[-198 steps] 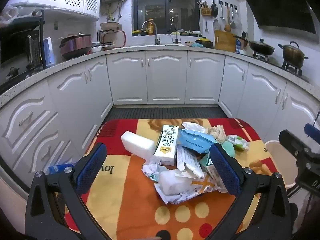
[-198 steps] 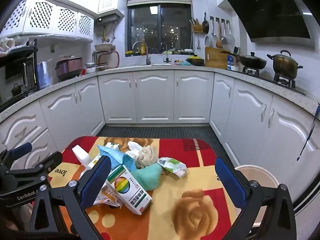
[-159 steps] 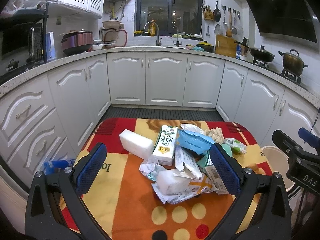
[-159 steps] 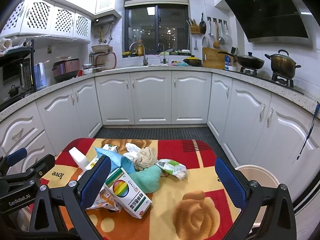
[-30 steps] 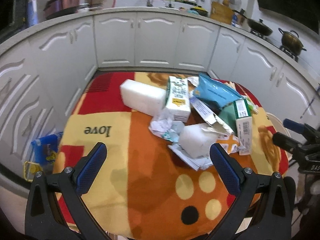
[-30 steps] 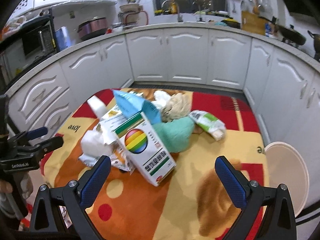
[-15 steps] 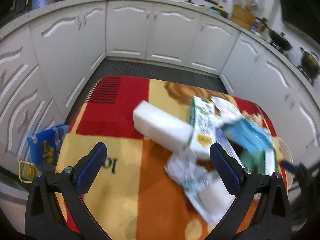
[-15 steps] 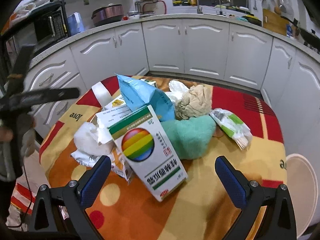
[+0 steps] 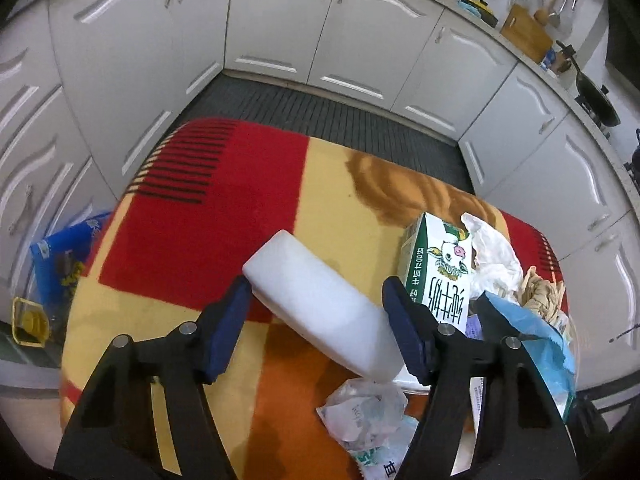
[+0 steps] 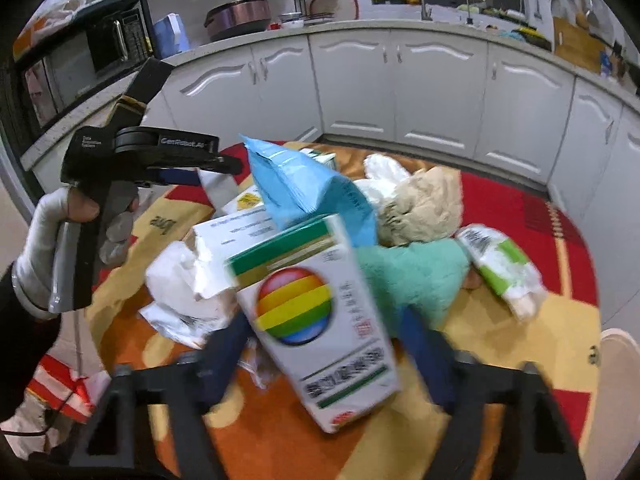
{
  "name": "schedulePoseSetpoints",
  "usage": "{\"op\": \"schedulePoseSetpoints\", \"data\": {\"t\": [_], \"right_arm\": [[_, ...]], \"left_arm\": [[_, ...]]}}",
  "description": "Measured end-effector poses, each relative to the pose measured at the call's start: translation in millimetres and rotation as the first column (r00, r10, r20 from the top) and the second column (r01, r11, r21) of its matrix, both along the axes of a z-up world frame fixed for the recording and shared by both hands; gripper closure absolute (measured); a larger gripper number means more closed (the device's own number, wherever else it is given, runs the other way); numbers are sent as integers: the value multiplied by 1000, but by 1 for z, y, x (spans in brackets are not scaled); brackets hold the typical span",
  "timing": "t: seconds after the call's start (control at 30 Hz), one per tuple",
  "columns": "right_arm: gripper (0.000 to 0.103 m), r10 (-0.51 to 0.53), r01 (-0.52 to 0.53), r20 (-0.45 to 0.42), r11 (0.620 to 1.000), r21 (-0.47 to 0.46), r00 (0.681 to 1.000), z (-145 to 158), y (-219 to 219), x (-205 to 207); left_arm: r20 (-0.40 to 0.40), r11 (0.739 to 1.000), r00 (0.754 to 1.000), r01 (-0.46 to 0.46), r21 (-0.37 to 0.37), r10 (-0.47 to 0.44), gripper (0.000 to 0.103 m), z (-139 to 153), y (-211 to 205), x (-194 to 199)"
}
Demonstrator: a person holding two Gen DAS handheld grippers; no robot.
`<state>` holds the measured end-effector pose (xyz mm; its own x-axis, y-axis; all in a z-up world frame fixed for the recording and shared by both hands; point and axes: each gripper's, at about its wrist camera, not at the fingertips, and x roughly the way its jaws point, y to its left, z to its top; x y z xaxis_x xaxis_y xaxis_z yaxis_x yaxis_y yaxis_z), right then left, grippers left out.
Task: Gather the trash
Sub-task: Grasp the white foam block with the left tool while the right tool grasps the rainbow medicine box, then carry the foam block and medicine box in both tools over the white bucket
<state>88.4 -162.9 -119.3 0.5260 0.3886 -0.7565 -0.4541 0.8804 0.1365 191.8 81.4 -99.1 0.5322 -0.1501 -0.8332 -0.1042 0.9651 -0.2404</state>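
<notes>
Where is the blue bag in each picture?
Left wrist view: the blue bag is at the right edge, behind the milk carton.
Right wrist view: the blue bag is in the upper middle, above the rainbow box.
Shared landmark: the crumpled brown paper beside it.

Left gripper (image 9: 318, 322), right gripper (image 10: 326, 350) both closing

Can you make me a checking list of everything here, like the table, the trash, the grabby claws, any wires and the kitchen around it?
Surface: table under a red, yellow and orange blanket.
Job's things: white foam block, rainbow box, milk carton, blue pouch, crumpled papers.
Clutter: teal cloth.
Grippers: left gripper closing around the foam block; right gripper closing around the rainbow box.
Cables: nothing seen.
Surroundings: white cabinets, white bin.
</notes>
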Motion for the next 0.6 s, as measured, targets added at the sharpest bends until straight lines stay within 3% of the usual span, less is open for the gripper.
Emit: {"op": "schedulePoseSetpoints", "data": {"t": [0.13,0.2,0.23,0.47,0.6], "right_arm": [[42,20,-20,26,1000,10,999,4,6,-11],[43,27,-28,42,999,23,999,9,7,-19],[44,28,-29,49,999,29,998,12,6,-23],[46,19,-27,87,996,91,996,36,-4,-47],[46,-20,8,119,995,99,993,47,-17,-61]], "left_arm": [[8,1000,1000,24,-12,-23,48,2,2,-8],[7,999,1000,22,-42,-22,62,6,10,-15],[9,999,1000,21,-42,-21,63,7,12,-17],[98,999,995,30,-33,-27,66,51,24,-59],[154,996,985,86,-34,-80,66,77,13,-84]]}}
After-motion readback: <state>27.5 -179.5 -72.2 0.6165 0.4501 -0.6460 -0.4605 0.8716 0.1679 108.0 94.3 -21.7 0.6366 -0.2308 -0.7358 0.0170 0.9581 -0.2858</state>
